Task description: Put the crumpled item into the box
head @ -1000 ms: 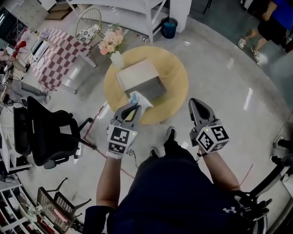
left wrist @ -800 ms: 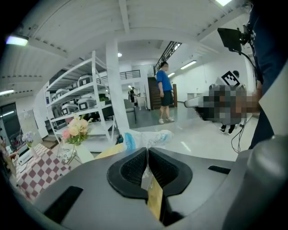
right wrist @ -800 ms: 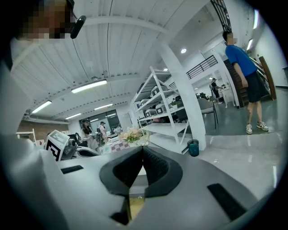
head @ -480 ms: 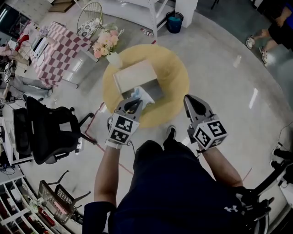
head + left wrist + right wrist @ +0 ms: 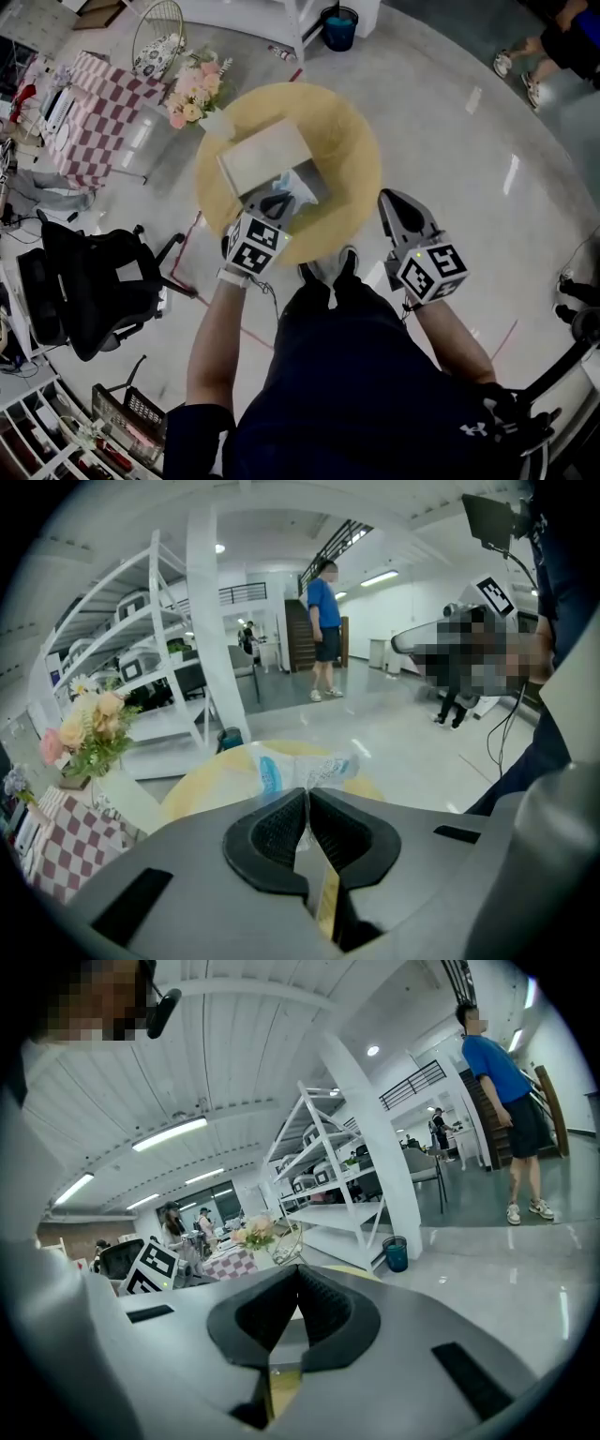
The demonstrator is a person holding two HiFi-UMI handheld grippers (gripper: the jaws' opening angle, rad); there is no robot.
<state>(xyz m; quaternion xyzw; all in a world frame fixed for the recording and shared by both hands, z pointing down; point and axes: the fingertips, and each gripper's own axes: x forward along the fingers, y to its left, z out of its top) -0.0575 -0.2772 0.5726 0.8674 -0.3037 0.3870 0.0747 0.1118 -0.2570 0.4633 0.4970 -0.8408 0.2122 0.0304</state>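
A crumpled white-and-blue wrapper is pinched in my left gripper, which is shut on it. In the head view it hangs at the near right corner of the beige box on the round yellow table. The left gripper view shows the wrapper sticking out past the closed tips of the left gripper, over the table. My right gripper is off the table's near right edge, shut with nothing in it, as the right gripper view also shows.
A vase of pink flowers stands on the table's far left edge. A black office chair is at the left, beside a checkered table. A blue bin and white shelving stand beyond. A person stands further off.
My left gripper has moved forward and down with the wrapper, from the table's near edge to the box's near corner. The right gripper has shifted forward a little.
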